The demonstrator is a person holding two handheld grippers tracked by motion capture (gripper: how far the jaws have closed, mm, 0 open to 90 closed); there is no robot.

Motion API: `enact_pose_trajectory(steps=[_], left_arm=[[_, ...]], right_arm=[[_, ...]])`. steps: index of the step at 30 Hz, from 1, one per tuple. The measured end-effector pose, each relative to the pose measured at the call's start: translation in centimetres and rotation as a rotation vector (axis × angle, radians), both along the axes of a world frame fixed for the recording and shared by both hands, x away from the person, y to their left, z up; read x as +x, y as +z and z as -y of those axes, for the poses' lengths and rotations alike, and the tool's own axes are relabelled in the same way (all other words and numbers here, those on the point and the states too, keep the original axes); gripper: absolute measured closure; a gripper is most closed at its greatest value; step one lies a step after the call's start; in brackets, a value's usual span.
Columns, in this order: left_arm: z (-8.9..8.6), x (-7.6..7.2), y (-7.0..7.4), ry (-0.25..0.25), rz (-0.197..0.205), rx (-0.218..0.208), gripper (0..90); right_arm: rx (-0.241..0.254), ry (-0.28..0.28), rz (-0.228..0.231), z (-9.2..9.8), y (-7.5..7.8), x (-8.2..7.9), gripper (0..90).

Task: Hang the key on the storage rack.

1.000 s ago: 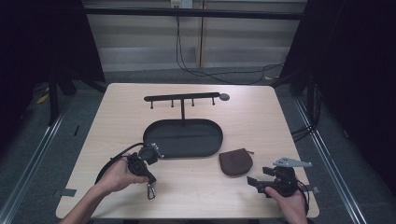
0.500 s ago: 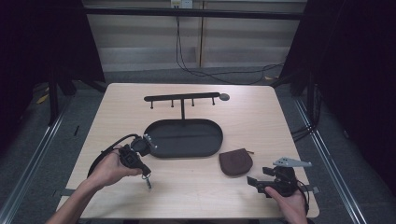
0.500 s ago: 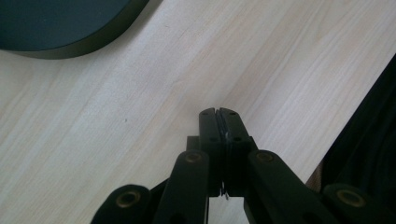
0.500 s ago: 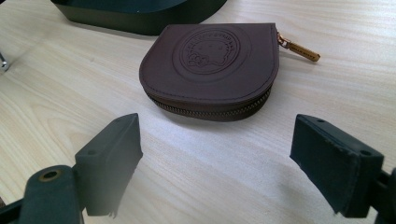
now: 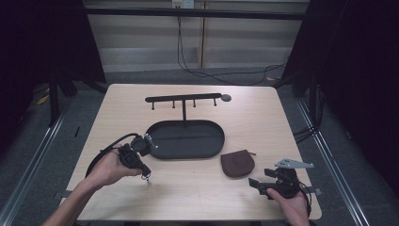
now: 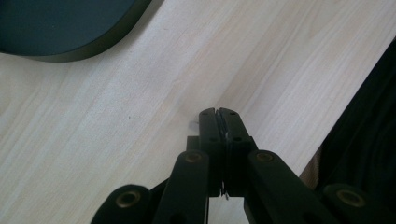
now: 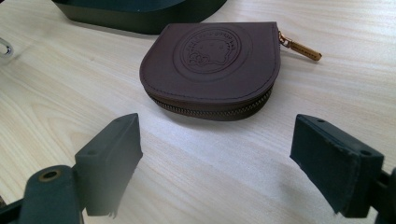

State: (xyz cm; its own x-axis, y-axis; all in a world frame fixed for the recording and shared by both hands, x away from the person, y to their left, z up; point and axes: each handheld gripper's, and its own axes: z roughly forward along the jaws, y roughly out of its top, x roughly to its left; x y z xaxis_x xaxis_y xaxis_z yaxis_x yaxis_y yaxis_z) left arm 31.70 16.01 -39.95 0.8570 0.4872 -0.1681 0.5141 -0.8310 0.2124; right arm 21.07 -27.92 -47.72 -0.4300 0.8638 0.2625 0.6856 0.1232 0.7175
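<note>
Change: the left gripper (image 5: 147, 173) is sitting higher than a second ago and closer to the tray (image 5: 188, 156); the small metal piece (image 5: 148, 179) is coming up with it off the table (image 5: 197, 193)
Meaning: the pickup is looking done; carrying is probably beginning, towards the tray or the hook rack (image 5: 183, 99) — which of the two I cannot tell
Left jaws: pressing fully together in the left gripper view, pinching a thin sliver of metal between the pads; too small to name for certain
Metal piece, place: hanging just under the left jaw tips, near the front left of the tray, apart from its rim
Metal piece, axis: seeming to be hanging with its long axis near upright, free end pointing down at the wood
Right gripper (image 5: 256, 184): resting at the front right, jaws standing wide and gripping nothing; facing the brown coin purse (image 7: 210, 65) — near, not touching
</note>
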Motion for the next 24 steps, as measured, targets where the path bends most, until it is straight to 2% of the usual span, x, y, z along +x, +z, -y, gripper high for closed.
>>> enact_pose_trajectory(steps=[9, 15, 18, 22, 24], left_arm=[[0.7, 0.3, 1.8, -0.006, 0.022, 0.014, 89.3], [0.4, 0.6, 2.9, -0.014, 0.022, 0.034, 89.2], [0.3, 0.7, 3.2, 0.01, 0.024, 0.042, 89.3], [0.2, 1.0, 3.7, 0.012, 0.024, 0.052, 89.3], [0.3, 1.3, 4.0, -0.005, 0.026, 0.067, 89.3]], right_arm=[[0.002, 0.004, 0.001, 0.0, 0.0, 0.0, 15.3], [0.002, 0.003, -0.003, 0.0, 0.0, 0.0, 15.2], [0.002, 0.002, -0.003, 0.0, 0.0, 0.0, 15.2], [0.002, 0.001, -0.005, 0.0, 0.0, 0.0, 15.2], [0.002, 0.001, -0.005, 0.0, 0.0, 0.0, 15.3]])
